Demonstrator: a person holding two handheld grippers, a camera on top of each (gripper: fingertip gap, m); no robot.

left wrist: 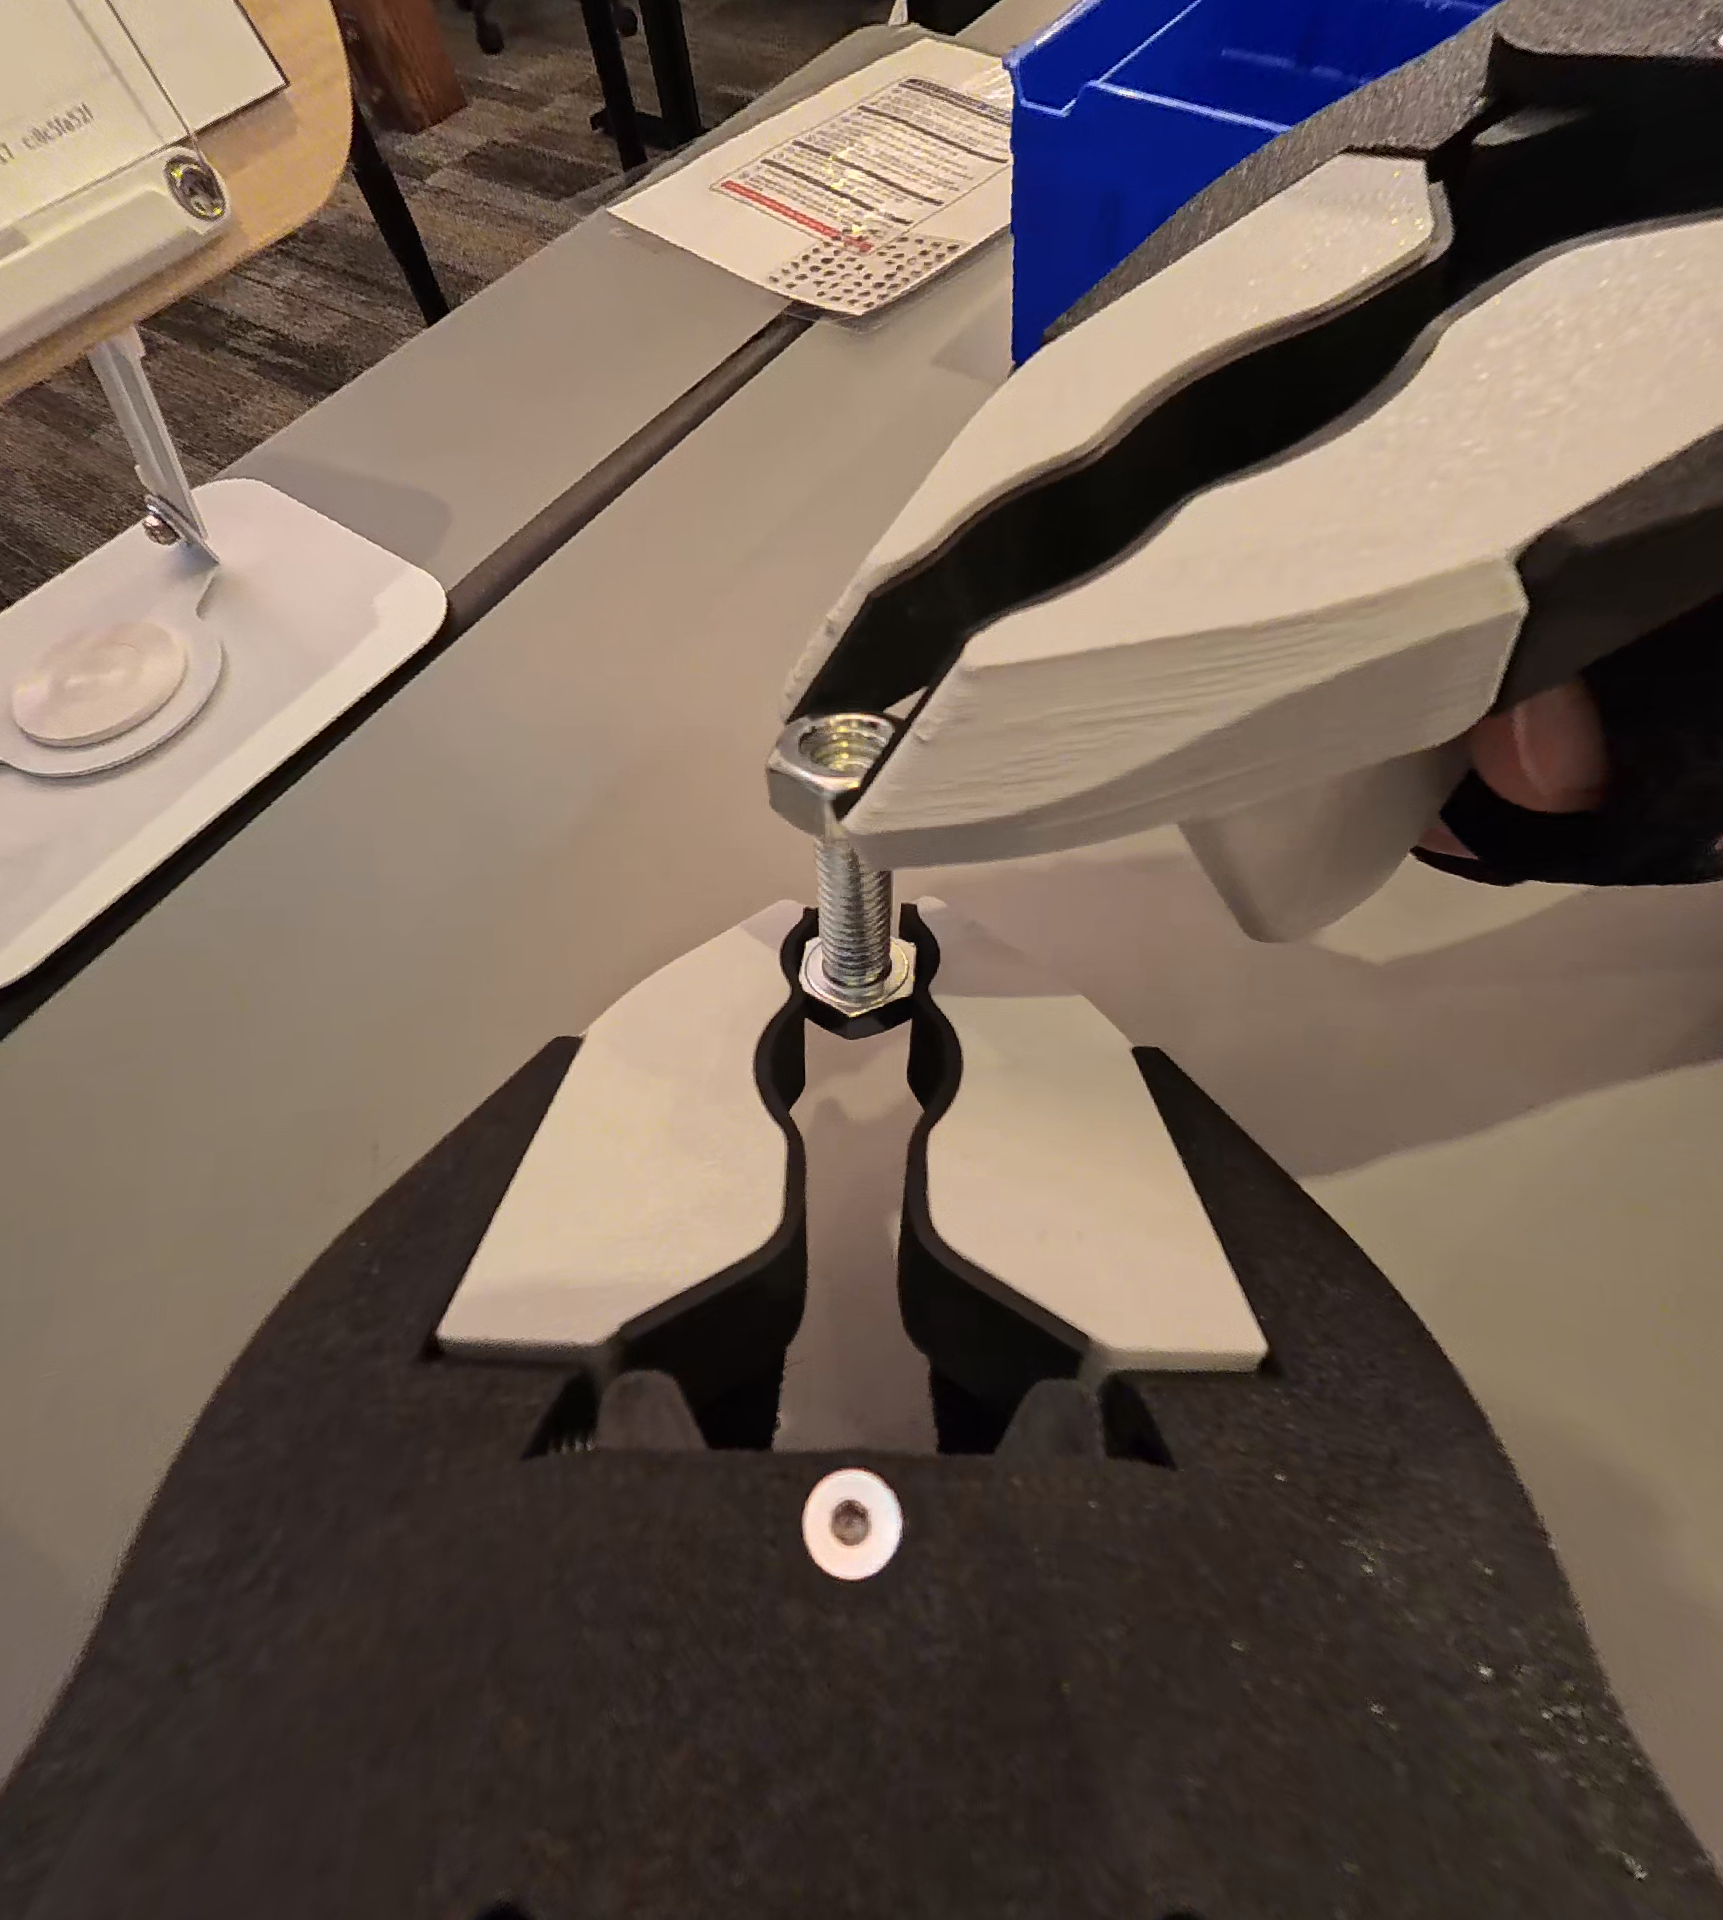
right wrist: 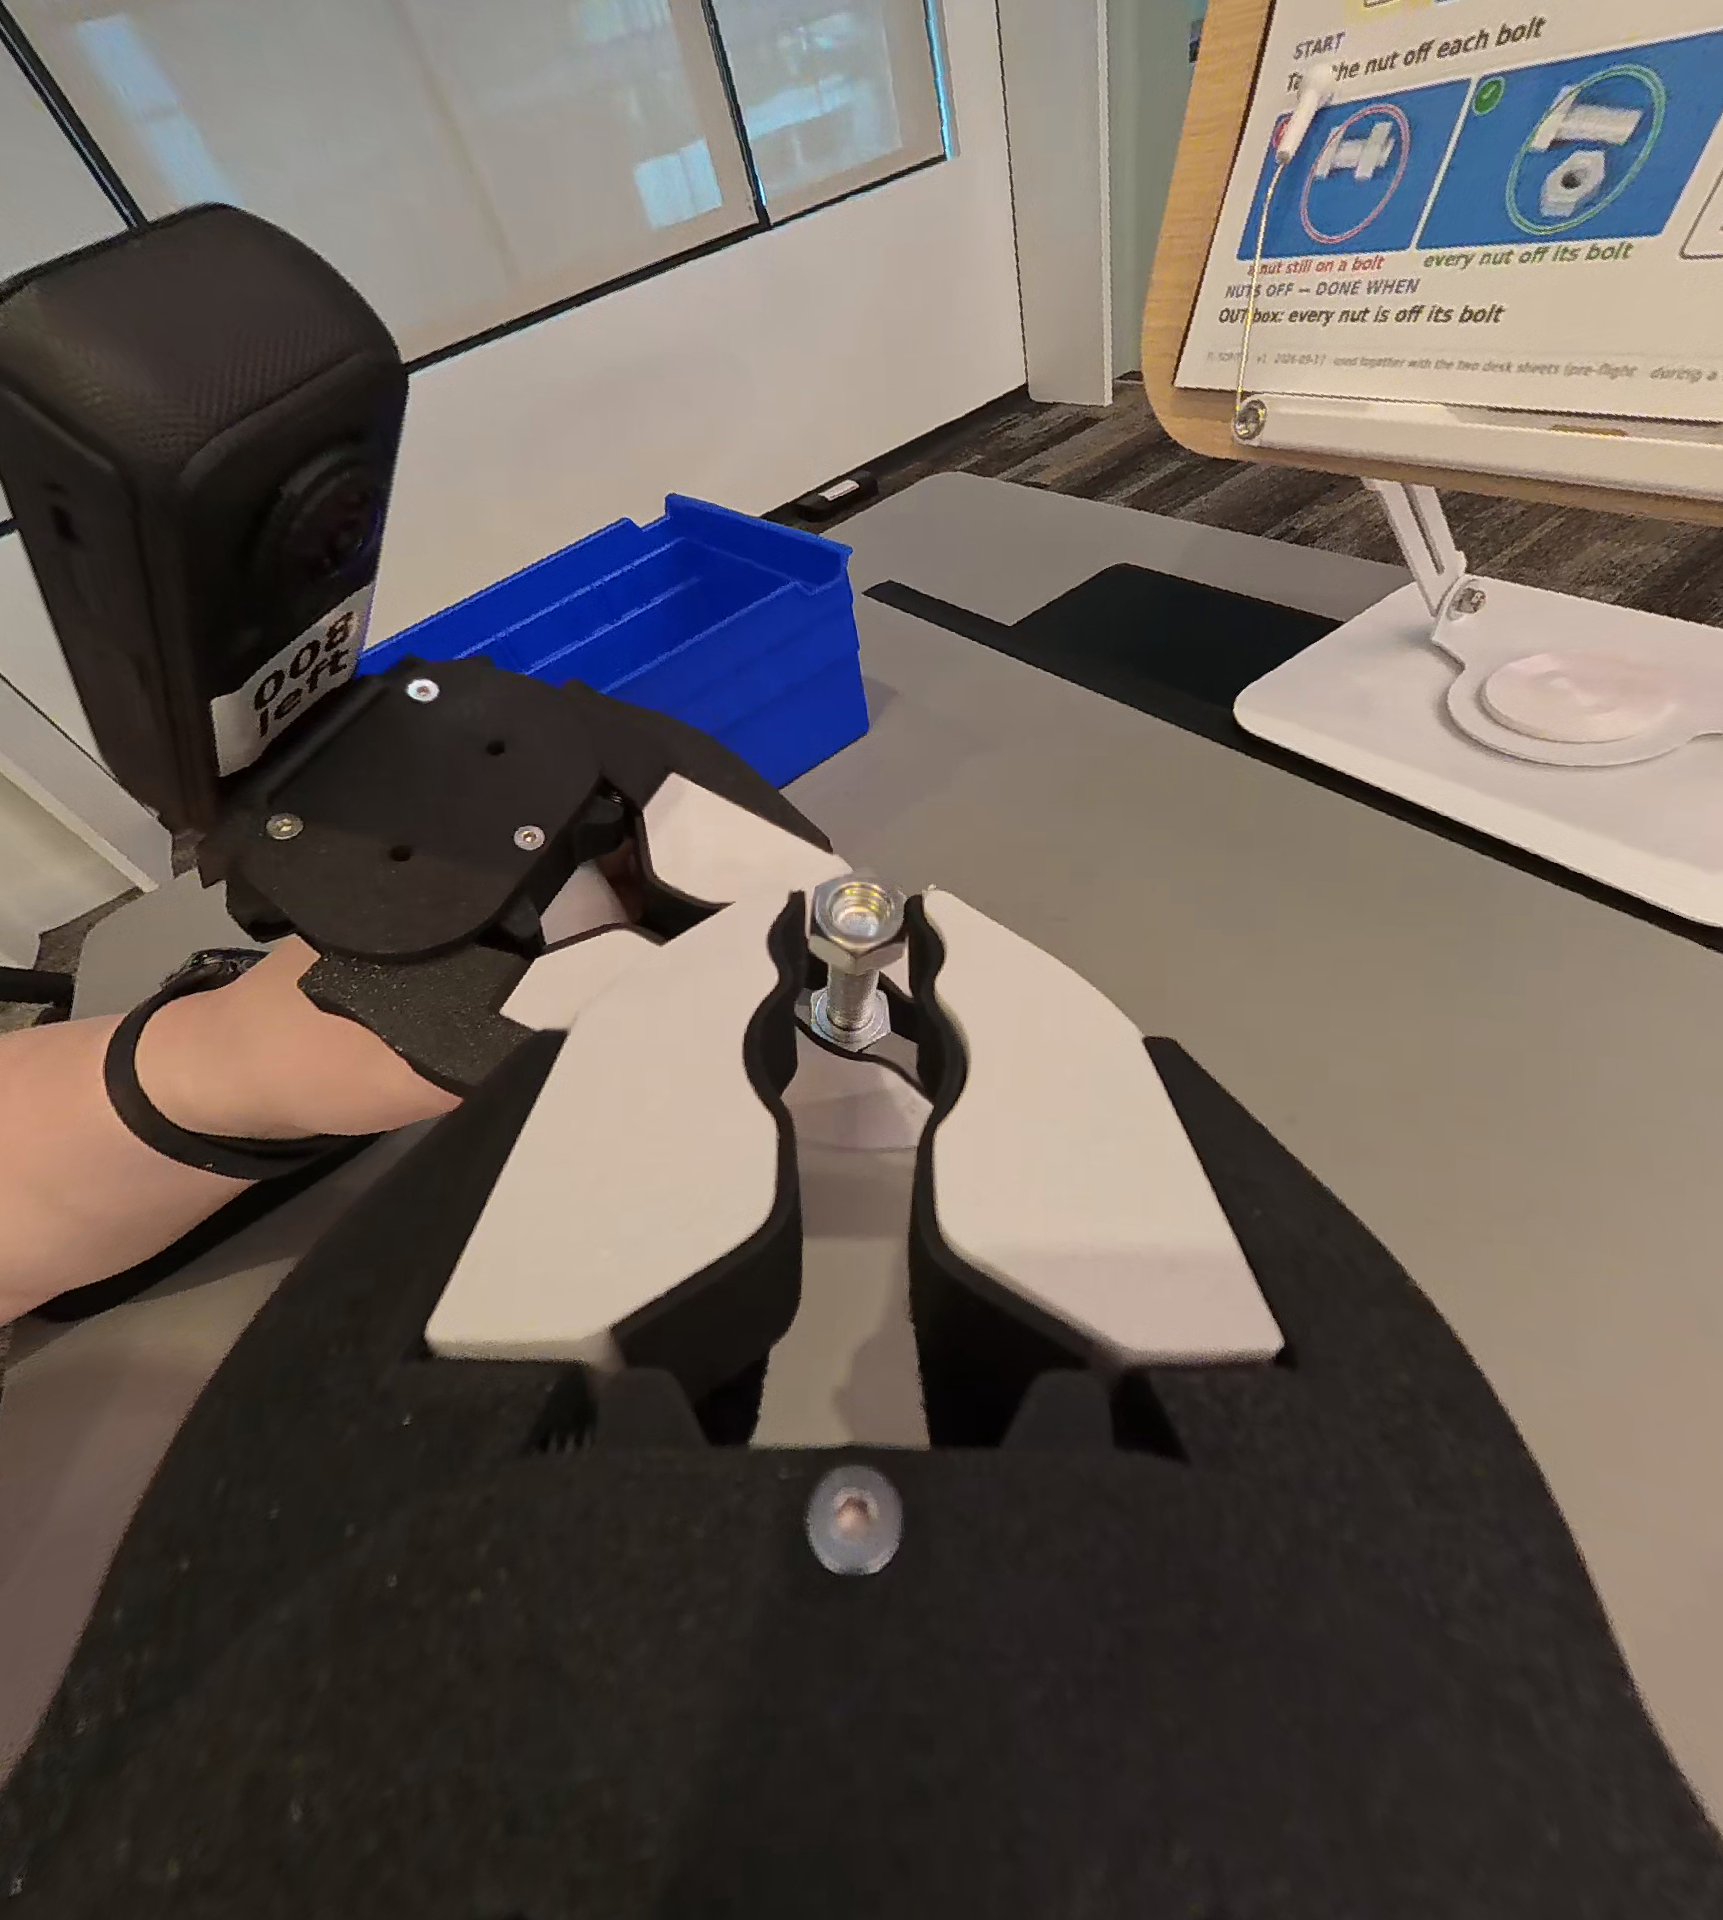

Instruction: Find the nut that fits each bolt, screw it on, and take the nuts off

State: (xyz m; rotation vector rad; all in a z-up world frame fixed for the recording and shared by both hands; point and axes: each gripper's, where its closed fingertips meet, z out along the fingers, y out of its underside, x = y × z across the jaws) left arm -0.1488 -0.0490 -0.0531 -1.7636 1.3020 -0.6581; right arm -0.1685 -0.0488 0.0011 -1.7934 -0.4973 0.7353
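Currently my left gripper (left wrist: 852,971) is clamped on the bolt (left wrist: 849,909) head, shank upright above the table (left wrist: 524,831); my right gripper (right wrist: 857,925) pinches the nut (right wrist: 855,920) at the tip. Keep axes aligned, turn gently, avoid cross-threading.

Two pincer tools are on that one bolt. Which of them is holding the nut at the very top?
The right gripper pinches the nut at the bolt's top end. The left gripper clamps the bolt's hex head at the bottom, keeping the bolt upright.
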